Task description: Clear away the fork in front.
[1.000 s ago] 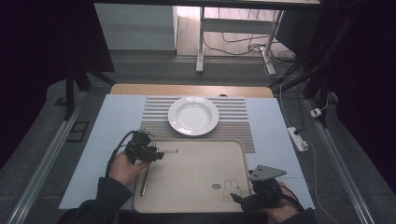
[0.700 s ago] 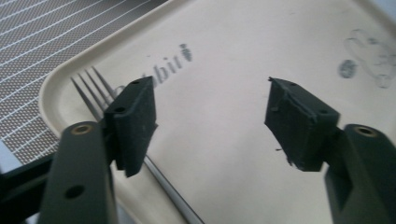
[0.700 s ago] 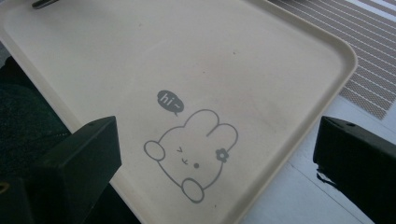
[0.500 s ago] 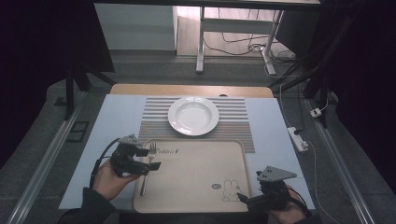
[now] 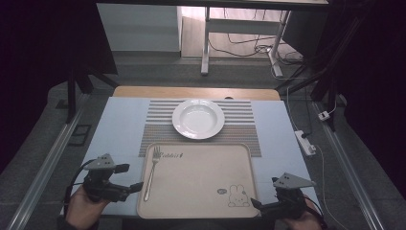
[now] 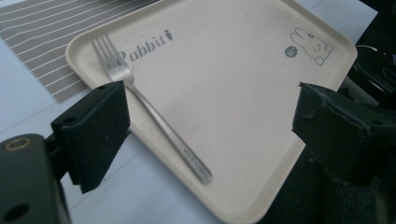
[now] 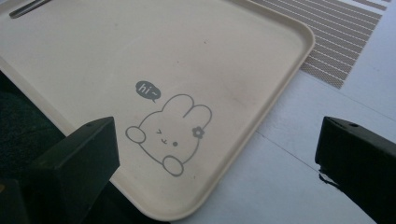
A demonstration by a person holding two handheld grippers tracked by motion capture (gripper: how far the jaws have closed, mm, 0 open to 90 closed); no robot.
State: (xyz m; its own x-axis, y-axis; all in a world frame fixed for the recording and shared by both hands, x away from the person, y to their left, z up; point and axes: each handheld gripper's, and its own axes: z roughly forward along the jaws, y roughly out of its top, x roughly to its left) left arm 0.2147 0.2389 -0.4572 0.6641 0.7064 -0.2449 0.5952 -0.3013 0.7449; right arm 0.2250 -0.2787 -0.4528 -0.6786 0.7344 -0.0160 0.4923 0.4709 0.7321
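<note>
A silver fork (image 5: 150, 175) lies along the left side of a beige tray (image 5: 201, 191) printed with a rabbit. My left gripper (image 5: 132, 178) hovers at the tray's left edge, open and holding nothing. In the left gripper view its jaws stand wide apart (image 6: 210, 100) with the fork (image 6: 154, 116) on the tray (image 6: 233, 51) between and beyond them. My right gripper (image 5: 256, 203) sits at the tray's near right corner, open and empty. The right gripper view shows the rabbit print on the tray (image 7: 196, 51) between its jaws (image 7: 215, 135).
A white plate (image 5: 198, 118) rests on a striped grey placemat (image 5: 239, 134) behind the tray. The table has a pale blue cover (image 5: 119, 124). A white power strip (image 5: 305, 142) lies off the right edge. Table legs and cables stand farther back.
My left gripper has drawn back from the fork's head toward the near left, leaving the fork on the tray. The right gripper has shifted slightly right and nearer.
</note>
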